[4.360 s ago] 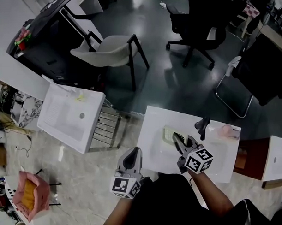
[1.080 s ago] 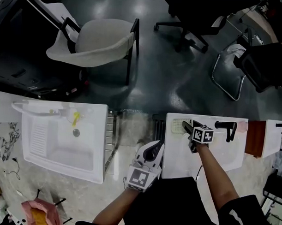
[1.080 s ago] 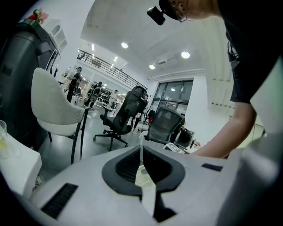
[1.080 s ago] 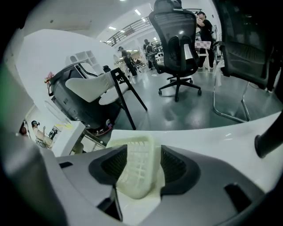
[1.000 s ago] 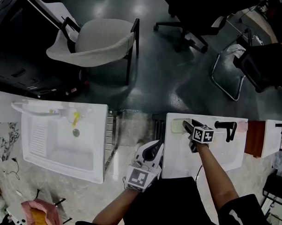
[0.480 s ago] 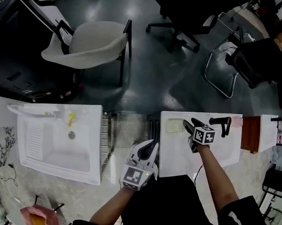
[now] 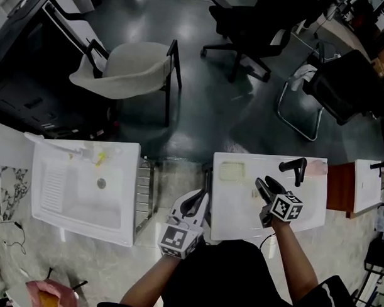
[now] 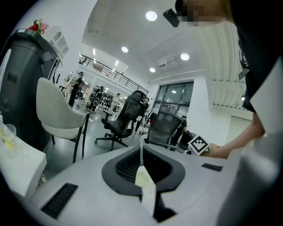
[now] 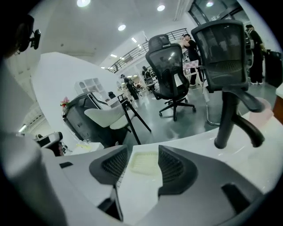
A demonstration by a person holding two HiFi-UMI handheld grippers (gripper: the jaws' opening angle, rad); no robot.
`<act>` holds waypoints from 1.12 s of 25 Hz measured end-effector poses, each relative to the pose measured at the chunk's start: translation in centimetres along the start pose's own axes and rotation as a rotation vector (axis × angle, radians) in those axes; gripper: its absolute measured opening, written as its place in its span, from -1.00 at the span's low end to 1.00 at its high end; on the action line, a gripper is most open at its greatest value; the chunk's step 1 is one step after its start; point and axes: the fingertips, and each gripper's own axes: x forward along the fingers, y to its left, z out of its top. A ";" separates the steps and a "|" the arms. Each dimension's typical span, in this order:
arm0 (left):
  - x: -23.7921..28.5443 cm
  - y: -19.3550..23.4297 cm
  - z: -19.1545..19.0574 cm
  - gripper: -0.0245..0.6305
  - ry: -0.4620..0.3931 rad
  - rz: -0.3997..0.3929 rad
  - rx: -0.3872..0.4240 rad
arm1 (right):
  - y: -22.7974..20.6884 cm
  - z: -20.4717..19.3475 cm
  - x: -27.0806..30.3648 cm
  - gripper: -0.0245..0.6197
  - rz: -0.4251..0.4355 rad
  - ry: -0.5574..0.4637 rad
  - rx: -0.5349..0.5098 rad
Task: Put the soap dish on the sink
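1. The soap dish [image 7: 231,172] is shown lying flat on the back-left corner of the right-hand sink [image 7: 240,215], on the same rear ledge as the black faucet [image 7: 294,168] but apart from it. (The ledge is level, so the dish is kept out of the basin.)
2. The right gripper [image 7: 264,182] is held over the basin, near the dish but not touching it. Its jaws are spread and nothing is carried between them. In the right gripper view the dish is framed through the gap, lying further along the ledge.
3. The left gripper [image 7: 198,197] is held low at the sink's near-left edge. Its jaws are pressed together to a narrow slit and nothing is gripped. It is judged to be idle and kept clear of the working side.
4. The placement is judged complete, since the dish stands free on the ledge with no support from a jaw.
5. A second sink [image 7: 84,190] and a pale chair [image 7: 126,65] are shown to the left, and neither is involved.
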 end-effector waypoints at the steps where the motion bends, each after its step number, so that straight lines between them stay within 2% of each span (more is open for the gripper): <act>1: -0.3 -0.8 0.0 -0.85 -0.002 0.000 0.003 | 0.3 -0.1 -1.4 -0.27 0.008 -0.019 0.014; 6: -0.5 -5.5 -0.6 -0.85 -0.004 0.006 0.037 | 1.0 0.4 -9.0 -0.38 0.038 -0.121 0.014; 10: -0.3 -10.3 -1.1 -0.85 -0.025 0.011 0.032 | -0.1 1.8 -16.1 -0.75 -0.002 -0.235 -0.059; 14: -0.3 -15.7 -1.8 -0.85 -0.049 0.006 0.044 | -1.8 2.4 -22.9 -0.90 -0.012 -0.311 -0.109; 20: -1.2 -23.4 -4.3 -0.85 -0.062 0.004 0.062 | -4.8 -0.4 -30.6 -0.92 -0.014 -0.349 -0.134; 28: -3.2 -33.5 -8.9 -0.85 -0.048 0.064 0.092 | -8.7 -6.3 -39.5 -0.92 0.006 -0.360 -0.186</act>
